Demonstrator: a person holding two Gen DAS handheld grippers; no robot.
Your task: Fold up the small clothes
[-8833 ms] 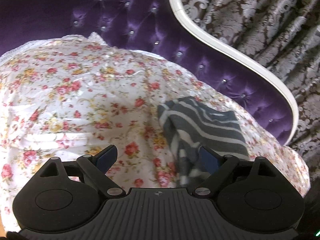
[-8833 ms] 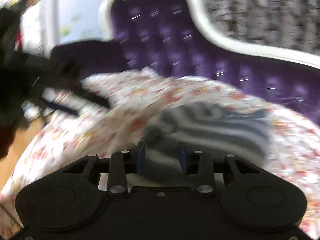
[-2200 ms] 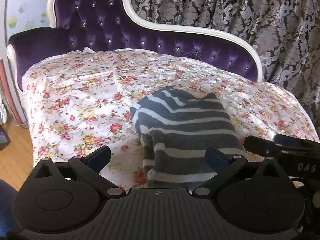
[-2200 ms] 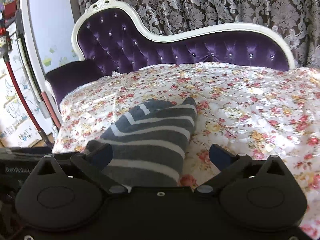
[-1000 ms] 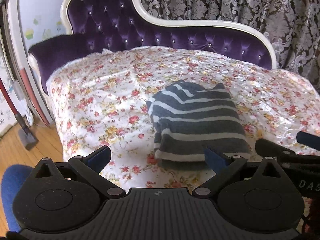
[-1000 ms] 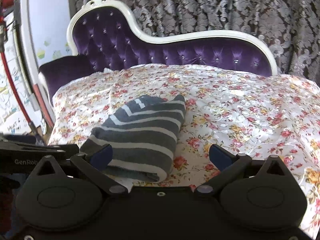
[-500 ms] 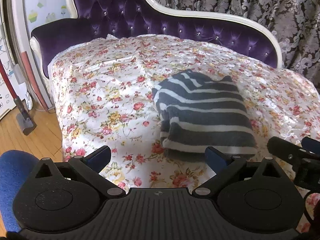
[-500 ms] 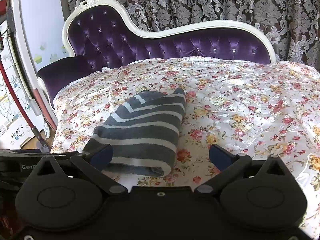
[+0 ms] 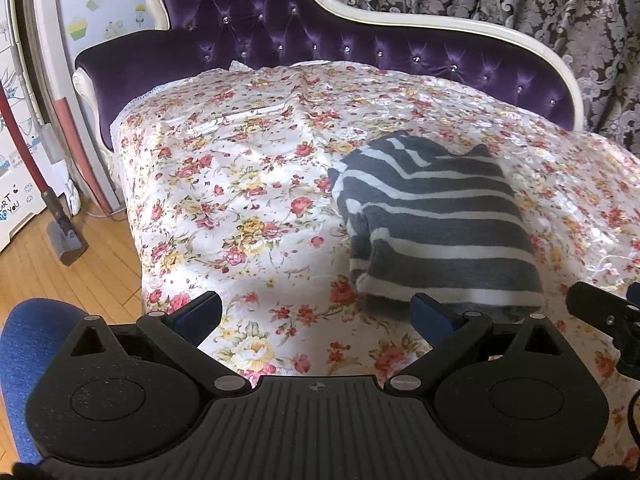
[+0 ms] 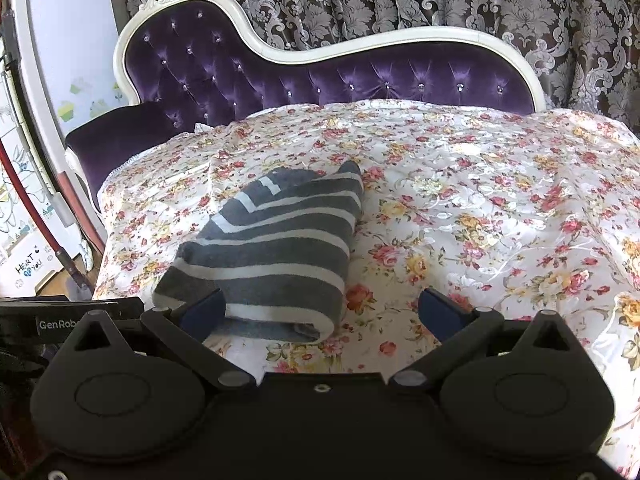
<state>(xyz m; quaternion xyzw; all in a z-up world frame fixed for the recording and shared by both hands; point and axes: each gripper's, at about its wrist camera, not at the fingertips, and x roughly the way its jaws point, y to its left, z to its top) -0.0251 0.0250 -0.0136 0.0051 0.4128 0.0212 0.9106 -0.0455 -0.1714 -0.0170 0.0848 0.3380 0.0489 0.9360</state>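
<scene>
A grey garment with white stripes [image 9: 434, 224] lies folded into a compact bundle on the floral sheet [image 9: 240, 184]. It also shows in the right wrist view [image 10: 276, 248]. My left gripper [image 9: 316, 314] is open and empty, held back from the garment's near edge. My right gripper [image 10: 320, 312] is open and empty, just short of the garment's near end. The right gripper's finger [image 9: 600, 312] shows at the right edge of the left wrist view. The left gripper's body [image 10: 60, 320] shows at the left of the right wrist view.
The sheet covers a purple tufted chaise with a white frame [image 10: 320, 76]. Patterned curtains [image 10: 400, 0] hang behind. A red-handled mop [image 9: 24, 128] leans at the left over the wooden floor [image 9: 60, 272]. A blue thing [image 9: 28, 344] sits at the lower left.
Both grippers have let go of the garment and drawn back from it. The garment lies still and folded.
</scene>
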